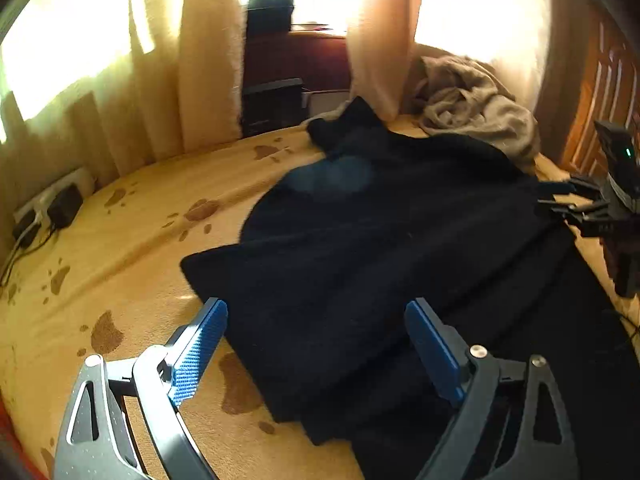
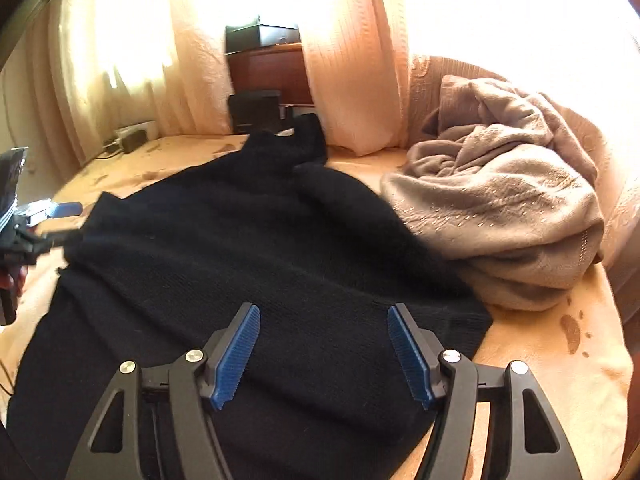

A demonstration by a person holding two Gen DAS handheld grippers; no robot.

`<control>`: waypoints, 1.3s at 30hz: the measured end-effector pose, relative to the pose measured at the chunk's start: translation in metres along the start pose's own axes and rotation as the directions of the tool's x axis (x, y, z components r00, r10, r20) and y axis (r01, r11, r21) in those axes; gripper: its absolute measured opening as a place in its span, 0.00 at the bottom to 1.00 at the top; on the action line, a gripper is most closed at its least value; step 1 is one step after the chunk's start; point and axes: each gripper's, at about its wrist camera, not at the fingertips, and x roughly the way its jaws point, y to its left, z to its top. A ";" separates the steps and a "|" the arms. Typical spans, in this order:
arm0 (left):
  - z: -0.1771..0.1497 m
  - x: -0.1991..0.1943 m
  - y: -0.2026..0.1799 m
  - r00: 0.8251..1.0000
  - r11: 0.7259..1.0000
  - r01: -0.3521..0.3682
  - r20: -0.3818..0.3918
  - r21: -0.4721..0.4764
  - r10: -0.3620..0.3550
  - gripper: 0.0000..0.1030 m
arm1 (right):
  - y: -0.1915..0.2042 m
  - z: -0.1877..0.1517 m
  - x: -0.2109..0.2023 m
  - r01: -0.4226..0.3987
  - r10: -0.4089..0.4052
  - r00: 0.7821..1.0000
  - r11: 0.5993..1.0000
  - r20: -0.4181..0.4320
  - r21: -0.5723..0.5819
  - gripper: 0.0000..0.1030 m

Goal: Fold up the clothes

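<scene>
A black knit sweater (image 1: 380,240) lies spread out on the bed, its neck toward the curtains. My left gripper (image 1: 316,306) hovers open over the sweater's near left edge, with nothing between its blue pads (image 1: 196,356). My right gripper (image 2: 323,311) is open as well, above the sweater (image 2: 240,248) near its lower right corner, and holds nothing. Each gripper shows in the other's view: the right one (image 1: 552,198) at the sweater's right edge, the left one (image 2: 68,222) at its left edge, with a hand (image 2: 10,280) on its handle.
A tan blanket with brown paw prints (image 1: 120,264) covers the bed. A crumpled beige garment (image 2: 500,208) is piled to the right of the sweater. Curtains (image 1: 160,80), a dark cabinet with black boxes (image 1: 280,80), a power strip with chargers (image 1: 52,208) and a wooden door (image 1: 600,92) ring the bed.
</scene>
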 end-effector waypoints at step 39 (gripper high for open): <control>0.007 0.060 0.007 0.999 0.998 0.017 -0.046 -0.066 -0.020 1.00 | 0.044 0.000 0.024 0.016 -0.018 0.997 0.999 -0.076 -0.034 0.83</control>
